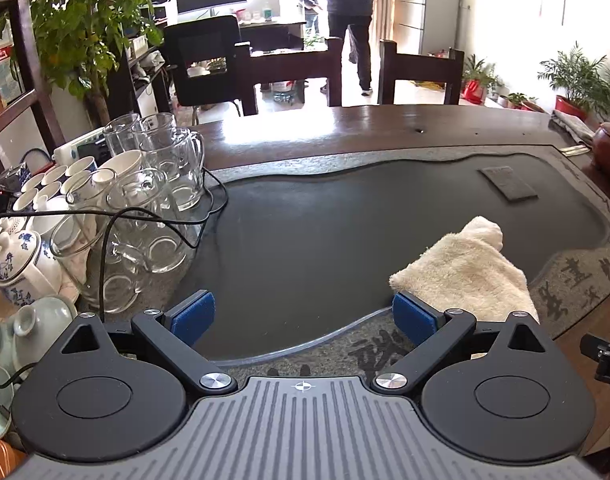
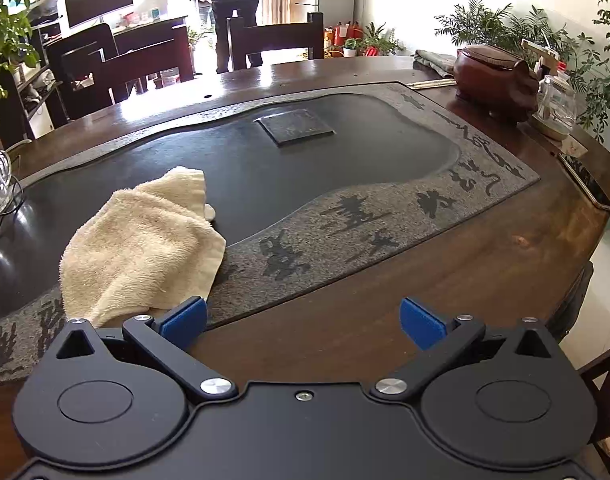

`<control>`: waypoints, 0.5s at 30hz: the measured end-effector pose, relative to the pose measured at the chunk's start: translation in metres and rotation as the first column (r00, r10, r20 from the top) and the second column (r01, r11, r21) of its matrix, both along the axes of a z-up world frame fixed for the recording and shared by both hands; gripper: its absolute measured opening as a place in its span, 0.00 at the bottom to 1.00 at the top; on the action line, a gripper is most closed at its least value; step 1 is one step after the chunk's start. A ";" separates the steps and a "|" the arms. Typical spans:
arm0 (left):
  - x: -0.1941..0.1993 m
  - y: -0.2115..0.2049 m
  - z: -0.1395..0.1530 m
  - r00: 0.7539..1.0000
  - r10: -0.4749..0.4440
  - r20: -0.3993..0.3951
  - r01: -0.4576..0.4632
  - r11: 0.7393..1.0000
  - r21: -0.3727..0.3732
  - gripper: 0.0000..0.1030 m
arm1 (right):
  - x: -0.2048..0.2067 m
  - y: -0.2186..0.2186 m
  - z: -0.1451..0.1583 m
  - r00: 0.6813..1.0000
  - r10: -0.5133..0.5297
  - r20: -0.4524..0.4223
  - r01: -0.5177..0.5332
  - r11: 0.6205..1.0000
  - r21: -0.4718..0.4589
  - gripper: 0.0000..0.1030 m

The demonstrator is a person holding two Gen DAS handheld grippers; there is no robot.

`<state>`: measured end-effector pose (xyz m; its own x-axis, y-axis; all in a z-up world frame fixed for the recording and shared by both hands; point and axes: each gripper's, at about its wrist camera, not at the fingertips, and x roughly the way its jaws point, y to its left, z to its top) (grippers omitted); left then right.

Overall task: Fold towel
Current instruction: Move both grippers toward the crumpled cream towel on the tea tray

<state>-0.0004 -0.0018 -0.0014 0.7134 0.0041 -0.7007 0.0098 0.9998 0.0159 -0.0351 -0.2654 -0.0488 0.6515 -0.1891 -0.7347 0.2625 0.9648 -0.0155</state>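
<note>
A cream terry towel (image 1: 465, 276) lies crumpled on the dark stone tea tray (image 1: 305, 248), at the near right in the left wrist view. In the right wrist view the towel (image 2: 141, 244) lies at the near left, partly over the tray's carved border (image 2: 345, 224). My left gripper (image 1: 303, 318) is open and empty, its right blue pad just beside the towel's near corner. My right gripper (image 2: 303, 320) is open and empty above the wooden table, its left pad just at the towel's near edge.
Glass mugs (image 1: 153, 184), white teacups (image 1: 57, 184) and a blue-and-white teapot (image 1: 21, 264) crowd the left, with a black cable (image 1: 153, 216) across them. A brown clay pot (image 2: 493, 76) and a glass jar (image 2: 557, 104) stand at the far right. Chairs stand beyond the table.
</note>
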 end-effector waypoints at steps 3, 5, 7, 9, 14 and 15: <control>-0.001 -0.006 -0.005 1.000 -0.020 -0.014 0.020 1.000 0.012 0.94 | 0.002 0.002 0.001 1.000 -0.003 0.005 0.003 1.000 0.004 1.00; -0.002 -0.010 -0.008 0.999 -0.032 -0.023 0.033 0.999 0.019 0.94 | 0.003 0.004 0.002 1.000 -0.005 0.009 0.005 1.000 0.007 1.00; -0.003 -0.014 -0.011 0.998 -0.045 -0.033 0.046 0.999 0.026 0.94 | 0.004 0.004 0.002 1.000 -0.005 0.014 0.005 1.000 0.016 1.00; -0.004 -0.015 -0.013 0.997 -0.060 -0.044 0.061 0.998 0.017 0.94 | 0.000 0.000 0.002 1.000 -0.002 0.029 0.001 0.999 0.035 1.00; -0.001 -0.015 -0.013 0.994 -0.084 -0.074 0.082 0.996 -0.029 0.94 | -0.003 -0.004 0.003 1.000 0.000 0.019 -0.001 1.000 0.030 1.00; -0.001 -0.016 -0.014 0.993 -0.089 -0.078 0.087 0.996 -0.030 0.94 | -0.001 -0.002 0.004 1.000 0.000 0.013 -0.001 1.000 0.026 1.00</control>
